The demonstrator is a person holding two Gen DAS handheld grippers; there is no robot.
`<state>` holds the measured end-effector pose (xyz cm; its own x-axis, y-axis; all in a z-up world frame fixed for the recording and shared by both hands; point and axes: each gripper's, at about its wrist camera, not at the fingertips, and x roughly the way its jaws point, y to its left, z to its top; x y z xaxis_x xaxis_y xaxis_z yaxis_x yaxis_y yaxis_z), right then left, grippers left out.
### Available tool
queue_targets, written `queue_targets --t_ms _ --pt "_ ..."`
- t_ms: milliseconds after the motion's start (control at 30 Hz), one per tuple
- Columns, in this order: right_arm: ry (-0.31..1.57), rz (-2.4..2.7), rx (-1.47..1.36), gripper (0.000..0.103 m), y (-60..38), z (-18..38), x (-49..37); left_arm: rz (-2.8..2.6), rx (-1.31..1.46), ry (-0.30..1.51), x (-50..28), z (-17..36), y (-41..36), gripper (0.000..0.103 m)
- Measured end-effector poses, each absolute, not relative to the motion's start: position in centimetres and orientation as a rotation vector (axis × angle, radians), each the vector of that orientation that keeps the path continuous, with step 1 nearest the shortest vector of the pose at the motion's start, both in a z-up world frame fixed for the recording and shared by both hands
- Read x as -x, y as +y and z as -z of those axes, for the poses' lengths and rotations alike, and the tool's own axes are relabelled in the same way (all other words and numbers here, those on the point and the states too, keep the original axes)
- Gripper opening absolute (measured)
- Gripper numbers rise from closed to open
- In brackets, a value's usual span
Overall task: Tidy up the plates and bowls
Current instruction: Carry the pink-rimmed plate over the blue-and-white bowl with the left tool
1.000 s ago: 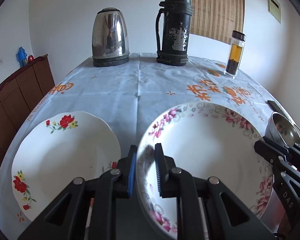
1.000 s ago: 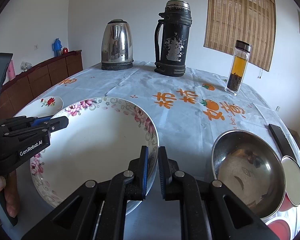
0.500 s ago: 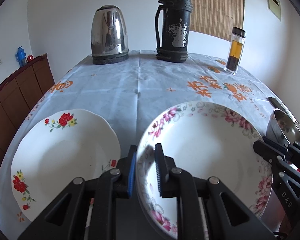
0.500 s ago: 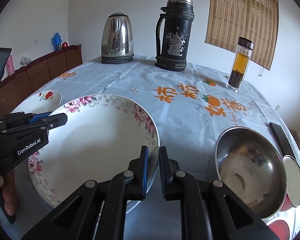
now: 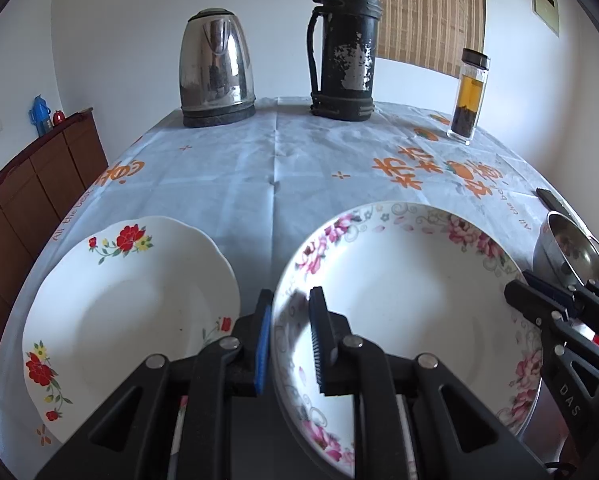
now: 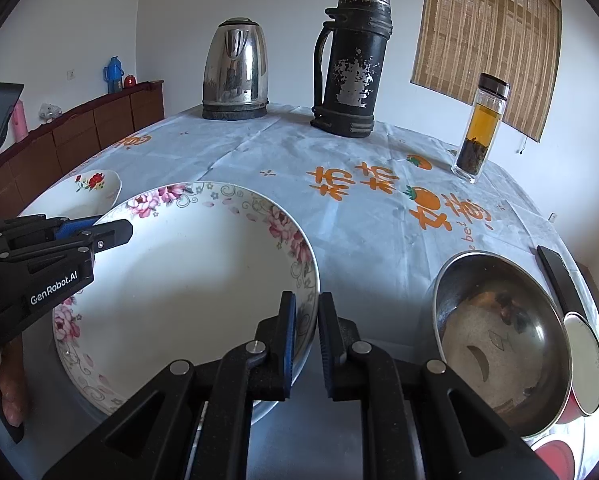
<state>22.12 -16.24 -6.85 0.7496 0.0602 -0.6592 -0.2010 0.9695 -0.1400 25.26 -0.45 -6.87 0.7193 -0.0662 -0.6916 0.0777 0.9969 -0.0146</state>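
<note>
Seemingly, from the left wrist, the left tongs (image 5: 288, 312) pinch the pink-flowered plate (image 5: 411, 304) at its left rim — the red-flowered plate (image 5: 127, 304) lies just beside on the bench (image 5: 283, 168). From the right wrist, the right tongs (image 6: 306, 316) clamp its right rim — steel bowl (image 6: 495, 340) to the right.

both wrist views look down close, sharing the pink-flowered plate (image 5: 411, 300).

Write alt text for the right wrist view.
The right gripper clamps the near rim of a pink-flowered plate; the left gripper grips its far-left rim. A steel bowl sits to the right on the tablecloth.
</note>
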Motion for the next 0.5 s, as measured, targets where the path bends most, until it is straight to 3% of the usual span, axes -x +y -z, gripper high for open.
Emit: queue_targets --t_ms 500 --pt "0.716 -0.15 0.219 0.014 -16.26 6.89 -22.06 0.077 -0.052 0.77 -25.17 6.83 -0.78 0.017"
